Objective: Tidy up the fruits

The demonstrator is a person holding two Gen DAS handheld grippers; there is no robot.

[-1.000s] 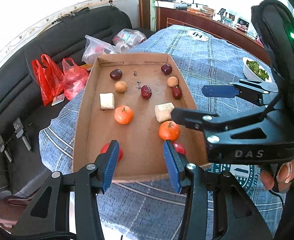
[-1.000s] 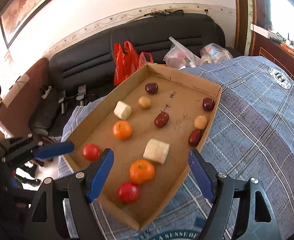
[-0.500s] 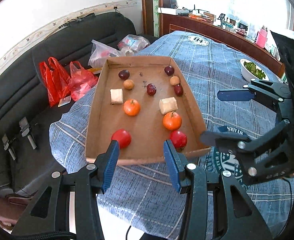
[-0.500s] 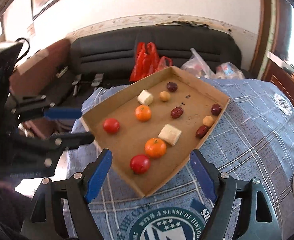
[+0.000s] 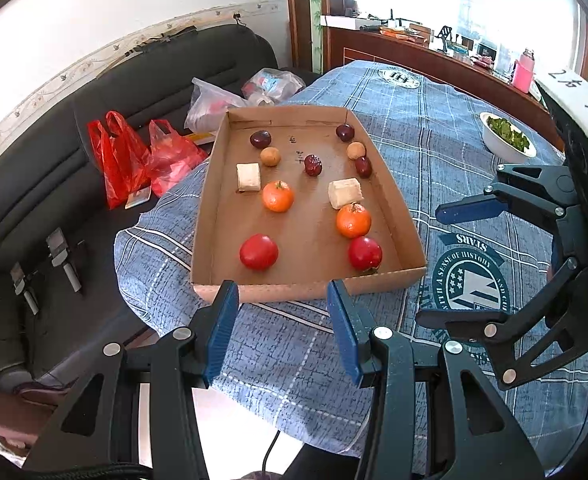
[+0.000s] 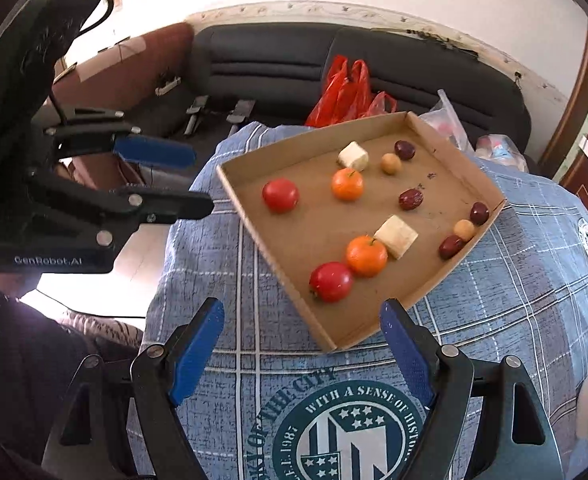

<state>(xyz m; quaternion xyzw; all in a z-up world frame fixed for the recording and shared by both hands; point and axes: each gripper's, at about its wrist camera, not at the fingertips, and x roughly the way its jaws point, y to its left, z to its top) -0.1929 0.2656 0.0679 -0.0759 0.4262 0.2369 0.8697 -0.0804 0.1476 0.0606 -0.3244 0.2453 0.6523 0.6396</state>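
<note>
Left wrist: cardboard tray (image 5: pixel 408 220) of fruit lies beyond the spread, empty left hand-held gripper (image 5: pixel 283 332).

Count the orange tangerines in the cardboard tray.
2. One tangerine lies in the left column, just nearer than a white block; the other tangerine lies in the right column, touching a red tomato. The open cardboard tray hides nothing.

Left claw (image 5: pixel 282 322) and right claw (image 6: pixel 302 344) both gape empty, angled downward.

tablecloth (image 6: pixel 230 420) reads "with a sense of histor"; left gripper (image 6: pixel 174 184): "genrobot.ai".
</note>
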